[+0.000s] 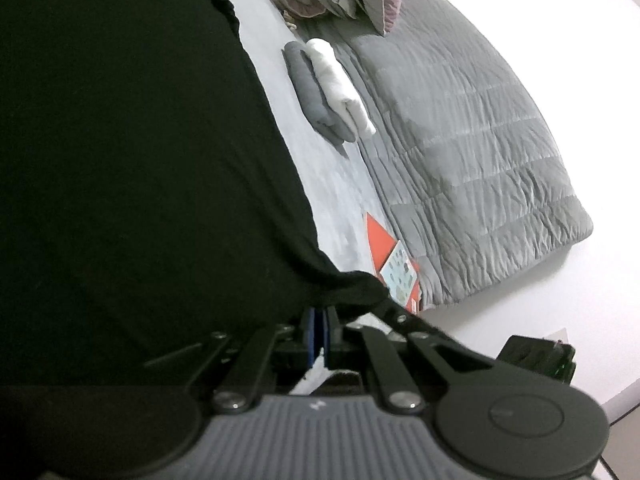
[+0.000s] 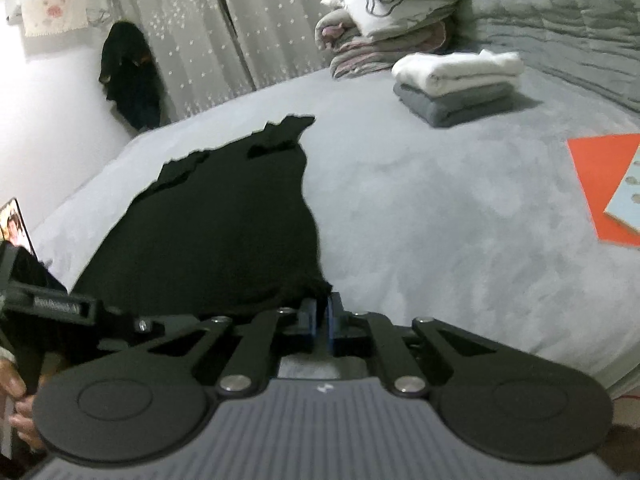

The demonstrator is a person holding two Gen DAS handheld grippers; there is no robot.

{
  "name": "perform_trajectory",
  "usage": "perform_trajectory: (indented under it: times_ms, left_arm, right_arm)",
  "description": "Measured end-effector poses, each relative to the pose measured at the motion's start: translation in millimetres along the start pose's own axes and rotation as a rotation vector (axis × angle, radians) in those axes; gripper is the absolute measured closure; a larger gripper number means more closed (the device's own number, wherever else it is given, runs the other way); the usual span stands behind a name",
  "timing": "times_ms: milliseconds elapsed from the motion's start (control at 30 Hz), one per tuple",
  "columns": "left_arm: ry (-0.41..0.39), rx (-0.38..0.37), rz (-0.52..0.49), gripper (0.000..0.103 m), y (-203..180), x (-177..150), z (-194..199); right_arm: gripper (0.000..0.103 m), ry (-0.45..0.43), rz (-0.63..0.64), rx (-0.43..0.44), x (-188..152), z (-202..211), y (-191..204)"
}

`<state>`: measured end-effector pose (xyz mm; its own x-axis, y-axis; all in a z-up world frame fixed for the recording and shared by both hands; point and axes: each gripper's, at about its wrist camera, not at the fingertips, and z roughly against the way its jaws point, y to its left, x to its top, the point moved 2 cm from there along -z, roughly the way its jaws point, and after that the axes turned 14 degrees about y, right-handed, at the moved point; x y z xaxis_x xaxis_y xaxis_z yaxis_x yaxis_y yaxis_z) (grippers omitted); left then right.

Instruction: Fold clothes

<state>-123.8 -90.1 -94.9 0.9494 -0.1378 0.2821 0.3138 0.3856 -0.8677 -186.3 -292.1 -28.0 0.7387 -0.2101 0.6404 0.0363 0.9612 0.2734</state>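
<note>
bed: grey sheet, carries everything; wall + dotted curtain past its far edge.
quilt: grey, quilted, spread along the bed's right side in my right cam.
black garment: task item, lies flat on the sheet twd the bed's left edge, stretching from the near edge twd the far one; fills most of my left cam.
pillow stack: far edge of bed, by the quilt.
folded pile: white piece on top of grey piece, just in front of the pillows, well apart from the black garment.
orange card: right side of bed, next to the quilt.
my left gripper: fingers closed tight on the garment's near hem.
my right gripper: fingers closed, pinching the garment's near corner at the near edge of bed.
</note>
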Motion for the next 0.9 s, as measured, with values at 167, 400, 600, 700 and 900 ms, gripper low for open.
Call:
perform_trajectory:
  times_ms: [167,400,600,700,900]
  left_arm:
    - [0.012,-0.02,-0.023,0.094,-4.4,3.0,4.4]
    - [0.028,0.019,-0.082,0.084,-11.1,2.3,3.4]
    - [0.145,0.115,-0.21,0.085,-26.4,-8.1,-3.1]
    - [0.164,0.144,-0.224,0.083,-24.6,-16.8,6.8]
    - [0.113,0.21,-0.205,0.07,-18.0,-34.5,45.4]
  right_arm:
    - [0.1,-0.008,-0.054,0.0,7.3,1.7,-9.1]
    - [0.1,0.051,-0.023,-0.091,5.0,-11.6,-12.2]
    - [0.088,0.063,0.043,-0.111,-4.2,-8.8,-13.7]
    - [0.071,0.079,0.034,-0.038,-8.3,-1.0,-20.0]
    - [0.048,0.09,0.005,0.113,-12.0,9.8,-26.7]
